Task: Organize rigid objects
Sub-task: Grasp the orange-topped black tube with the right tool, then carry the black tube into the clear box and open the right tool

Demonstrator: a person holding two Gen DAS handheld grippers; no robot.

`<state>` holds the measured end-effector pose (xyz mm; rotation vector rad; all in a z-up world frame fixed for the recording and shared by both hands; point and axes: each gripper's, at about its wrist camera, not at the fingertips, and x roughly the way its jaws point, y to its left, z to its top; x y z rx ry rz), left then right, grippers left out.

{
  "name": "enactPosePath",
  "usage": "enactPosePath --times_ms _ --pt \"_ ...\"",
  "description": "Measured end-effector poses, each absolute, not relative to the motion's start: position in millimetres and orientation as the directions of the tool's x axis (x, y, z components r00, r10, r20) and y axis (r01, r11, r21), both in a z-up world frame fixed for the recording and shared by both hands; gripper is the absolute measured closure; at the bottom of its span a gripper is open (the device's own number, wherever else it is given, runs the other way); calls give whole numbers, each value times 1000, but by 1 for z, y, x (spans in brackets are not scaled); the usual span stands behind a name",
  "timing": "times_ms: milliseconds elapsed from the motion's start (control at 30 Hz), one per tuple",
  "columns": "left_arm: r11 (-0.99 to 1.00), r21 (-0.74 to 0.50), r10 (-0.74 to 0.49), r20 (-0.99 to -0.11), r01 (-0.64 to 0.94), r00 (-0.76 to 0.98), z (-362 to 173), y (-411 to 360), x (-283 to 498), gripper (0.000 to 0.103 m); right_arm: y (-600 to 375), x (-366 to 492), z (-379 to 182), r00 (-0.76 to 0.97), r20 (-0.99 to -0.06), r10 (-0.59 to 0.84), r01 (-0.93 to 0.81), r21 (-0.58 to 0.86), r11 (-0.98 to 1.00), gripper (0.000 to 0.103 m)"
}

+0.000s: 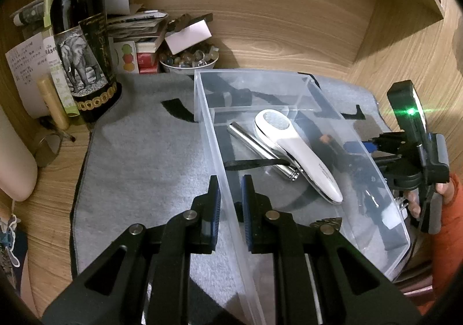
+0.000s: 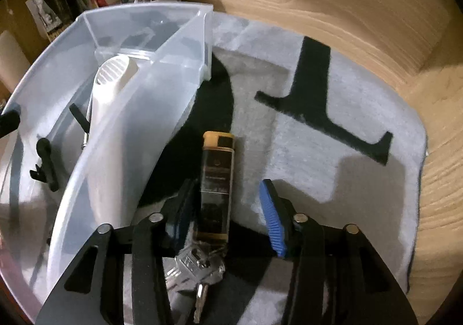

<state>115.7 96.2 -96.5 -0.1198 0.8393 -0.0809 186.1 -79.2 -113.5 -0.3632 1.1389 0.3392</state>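
A clear plastic bin (image 1: 205,122) stands on a grey mat (image 1: 144,166). My left gripper (image 1: 231,200) is shut on the bin's near side wall, one pad on each face. In the bin lie a white handheld device (image 1: 298,151) and a silver metal tube (image 1: 254,145). In the right wrist view, a black and gold fob (image 2: 217,180) with a bunch of keys (image 2: 199,270) lies on the mat just outside the bin's wall (image 2: 130,122). My right gripper (image 2: 227,206) straddles the fob. Its left pad is close against the fob, while the blue right pad (image 2: 272,218) stands clear.
A dark wine bottle (image 1: 84,59) stands at the mat's far left corner. Beside it are stacked papers and boxes and a bowl of beads (image 1: 188,60). Wooden walls close in the back and right. A hand in an orange sleeve (image 1: 445,209) holds the right gripper.
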Motion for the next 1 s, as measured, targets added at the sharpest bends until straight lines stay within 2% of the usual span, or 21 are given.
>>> enactPosePath --times_ms 133,667,1000 --pt "991 -134 -118 -736 28 666 -97 96 116 89 -78 183 -111 381 -920 89 -452 -101 886 81" --pt "990 -139 -124 -731 32 671 -96 96 116 89 -84 164 -59 497 -861 108 -390 -110 914 81" --pt "989 -143 -129 -729 35 672 -96 96 117 89 -54 159 -18 581 -794 180 -441 -121 889 81"
